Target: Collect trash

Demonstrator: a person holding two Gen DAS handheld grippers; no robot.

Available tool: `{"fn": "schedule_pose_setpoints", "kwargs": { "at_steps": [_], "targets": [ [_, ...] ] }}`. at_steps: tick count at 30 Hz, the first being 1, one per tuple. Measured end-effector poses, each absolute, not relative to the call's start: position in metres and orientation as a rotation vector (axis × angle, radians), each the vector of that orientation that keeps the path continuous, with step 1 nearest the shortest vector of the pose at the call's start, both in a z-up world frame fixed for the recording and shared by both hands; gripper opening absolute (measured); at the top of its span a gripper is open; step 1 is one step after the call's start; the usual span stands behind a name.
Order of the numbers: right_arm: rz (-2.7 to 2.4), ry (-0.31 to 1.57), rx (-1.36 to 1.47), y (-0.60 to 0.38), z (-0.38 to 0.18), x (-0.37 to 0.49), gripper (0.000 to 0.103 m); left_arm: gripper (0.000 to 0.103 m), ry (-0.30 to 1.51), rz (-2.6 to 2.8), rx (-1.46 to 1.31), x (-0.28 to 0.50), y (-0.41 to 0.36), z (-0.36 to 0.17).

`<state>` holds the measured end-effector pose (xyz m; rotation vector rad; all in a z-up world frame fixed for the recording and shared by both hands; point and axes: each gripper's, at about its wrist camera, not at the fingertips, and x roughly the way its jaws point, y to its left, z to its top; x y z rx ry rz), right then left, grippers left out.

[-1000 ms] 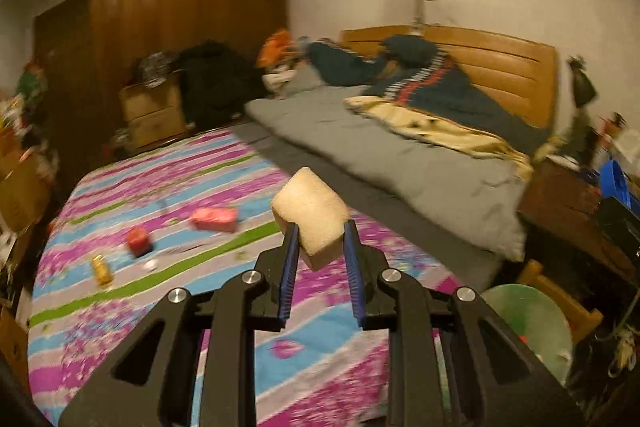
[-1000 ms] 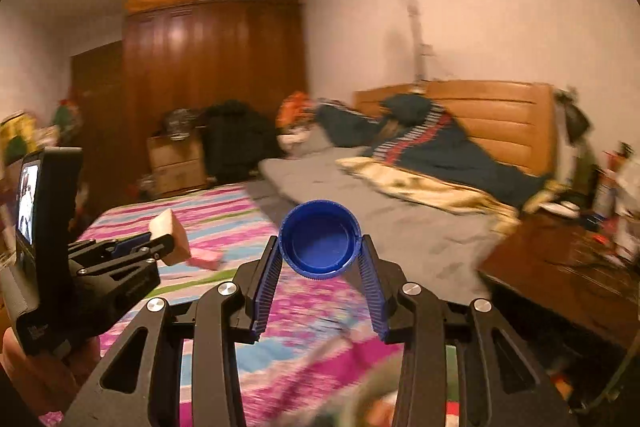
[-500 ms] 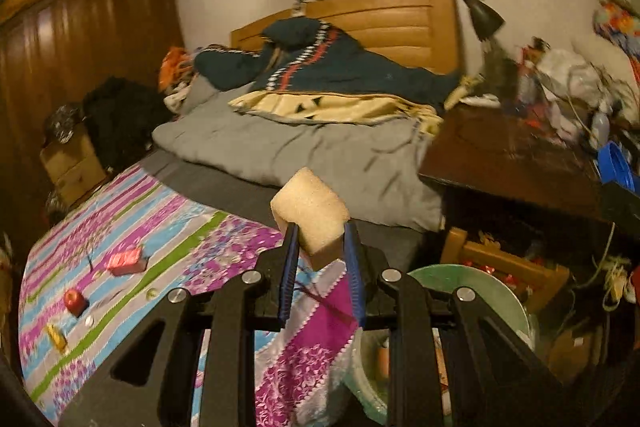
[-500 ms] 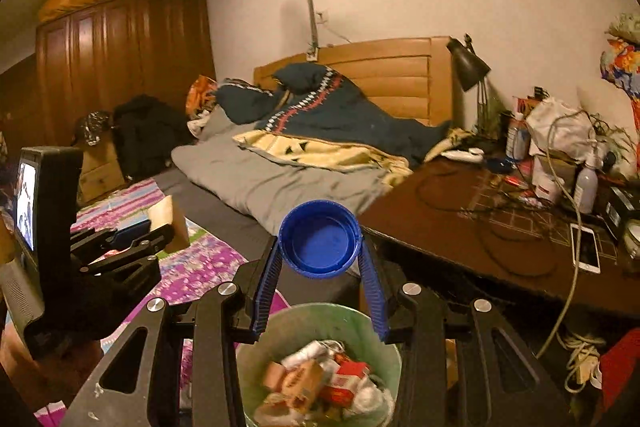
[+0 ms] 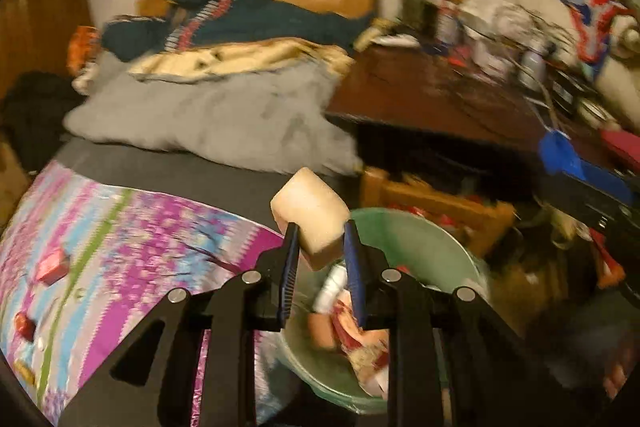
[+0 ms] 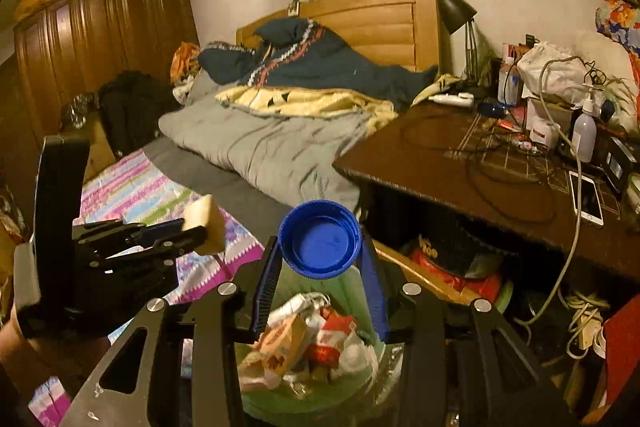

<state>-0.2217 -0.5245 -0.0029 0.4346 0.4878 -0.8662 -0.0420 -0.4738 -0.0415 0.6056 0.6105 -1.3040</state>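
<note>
My left gripper [image 5: 320, 243] is shut on a pale yellow sponge block [image 5: 310, 217], held over the near rim of a green trash bin [image 5: 420, 239] beside the bed. In the right wrist view the same left gripper [image 6: 200, 227] and sponge block [image 6: 206, 223] hang at the left. My right gripper [image 6: 320, 255] is shut on a round blue bottle cap [image 6: 320, 239], its hollow side facing the camera, above the green trash bin [image 6: 360, 287], which holds wrappers and crumpled paper. More small trash, a pink packet [image 5: 52, 265] and a red piece [image 5: 25, 325], lies on the striped bedspread [image 5: 120, 235].
A dark wooden desk [image 6: 440, 163] crowded with cables, bottles, a phone and a black lamp [image 6: 454, 7] stands right of the bin. A grey quilt [image 6: 260, 143] and a dark blue garment cover the bed. A wooden stool frame [image 5: 436, 203] stands behind the bin. A brown wardrobe [image 6: 100, 31] fills the far left.
Both grippers swung right and dipped, from facing the striped bedspread to hanging over the green bin. The sponge and the blue cap stayed gripped throughout.
</note>
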Motion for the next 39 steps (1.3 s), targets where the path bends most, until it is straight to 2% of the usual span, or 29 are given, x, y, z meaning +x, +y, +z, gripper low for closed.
{"fn": "schedule_pose_setpoints", "kwargs": {
  "at_steps": [4, 7, 8, 9, 10, 11, 15, 24, 25, 26, 27, 29, 30, 33, 39],
  "targets": [
    [-0.857, 0.519, 0.438, -0.52, -0.014, -0.216, 0.041, 0.021, 0.634, -1.395, 0.636, -0.046, -0.476, -0.051],
    [-0.821, 0.558, 0.446, -0.523, -0.024, -0.209, 0.041, 0.026, 0.657, -1.465, 0.653, -0.048, -0.482, -0.058],
    [-0.811, 0.574, 0.447, -0.524, -0.028, -0.205, 0.045, 0.042, 0.694, -1.491, 0.666, -0.046, -0.486, -0.063],
    [-0.792, 0.581, 0.455, -0.526, -0.034, -0.202, 0.063, 0.066, 0.699, -1.482, 0.669, -0.044, -0.488, -0.066],
    [-0.788, 0.577, 0.459, -0.528, -0.035, -0.201, 0.072, 0.074, 0.678, -1.447, 0.657, -0.041, -0.489, -0.068],
    [-0.802, 0.567, 0.457, -0.529, -0.036, -0.202, 0.076, 0.078, 0.674, -1.44, 0.648, -0.038, -0.489, -0.069],
    [-0.814, 0.542, 0.495, -0.535, -0.04, -0.207, 0.075, 0.078, 0.712, -1.408, 0.63, -0.028, -0.489, -0.074],
    [-0.834, 0.565, 0.467, -0.526, -0.044, -0.207, 0.076, 0.078, 0.652, -1.382, 0.618, -0.034, -0.471, -0.068],
    [-0.853, 0.557, 0.452, -0.522, -0.042, -0.21, 0.078, 0.078, 0.642, -1.381, 0.605, -0.035, -0.467, -0.065],
    [-0.864, 0.548, 0.444, -0.519, -0.041, -0.212, 0.086, 0.079, 0.628, -1.384, 0.586, -0.037, -0.461, -0.061],
    [-0.877, 0.523, 0.435, -0.513, -0.038, -0.216, 0.092, 0.085, 0.612, -1.384, 0.572, -0.038, -0.455, -0.057],
    [-0.914, 0.454, 0.406, -0.498, -0.03, -0.228, 0.098, 0.094, 0.548, -1.382, 0.529, -0.044, -0.438, -0.047],
    [-0.944, 0.422, 0.38, -0.489, -0.026, -0.234, 0.098, 0.097, 0.512, -1.399, 0.501, -0.047, -0.428, -0.042],
    [-0.989, 0.341, 0.315, -0.465, -0.017, -0.255, 0.098, 0.097, 0.476, -1.462, 0.444, -0.053, -0.406, -0.031],
    [-1.113, 0.31, 0.265, -0.428, -0.004, -0.29, 0.098, 0.097, 0.318, -1.322, 0.258, -0.064, -0.355, -0.009]
  ]
}}
